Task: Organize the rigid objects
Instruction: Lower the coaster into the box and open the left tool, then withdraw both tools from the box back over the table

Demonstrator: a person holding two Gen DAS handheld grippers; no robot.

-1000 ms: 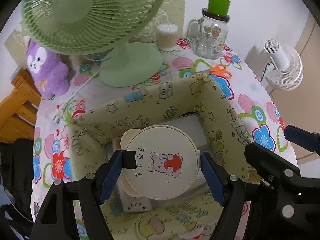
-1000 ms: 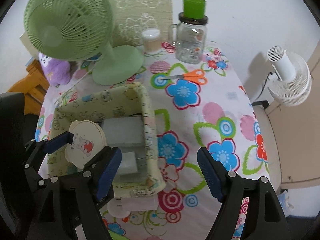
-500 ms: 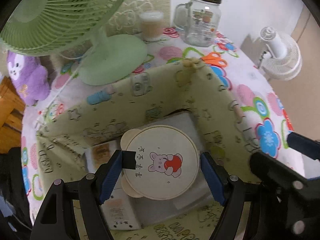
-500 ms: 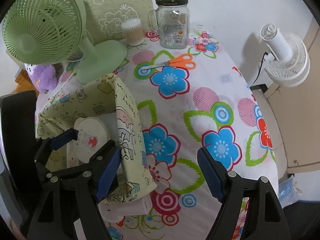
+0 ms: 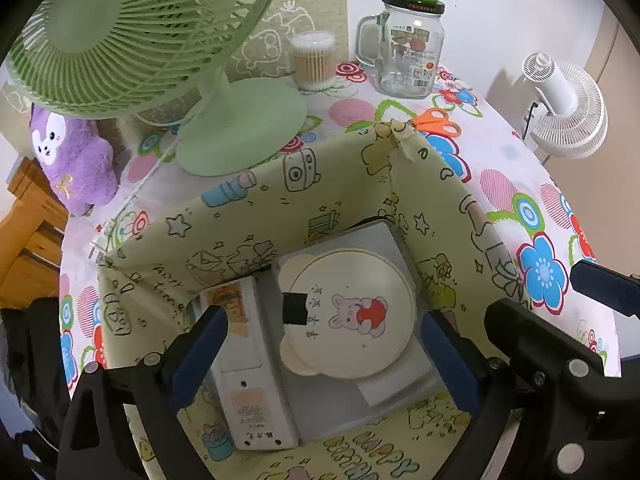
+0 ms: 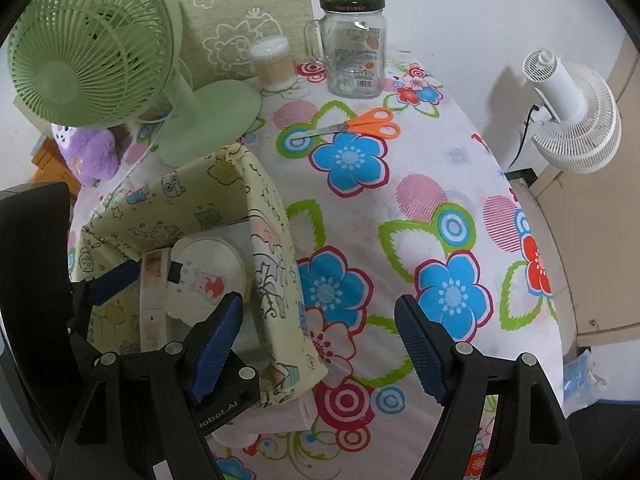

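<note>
Both jaws are wide open and hold nothing. Left gripper (image 5: 324, 354) hangs over the yellow cloth box (image 5: 340, 168), with the round bear-eared lid (image 5: 348, 314) lying loose inside it, on a grey box next to a white box (image 5: 250, 376). To do this well, I should lift straight up and not bump the lid. Right gripper (image 6: 320, 344) waits beside the cloth box, above the flowered counter (image 6: 420, 184). Orange scissors (image 6: 356, 124) lie beyond it. I can read "HAPPY" on the cloth box.
</note>
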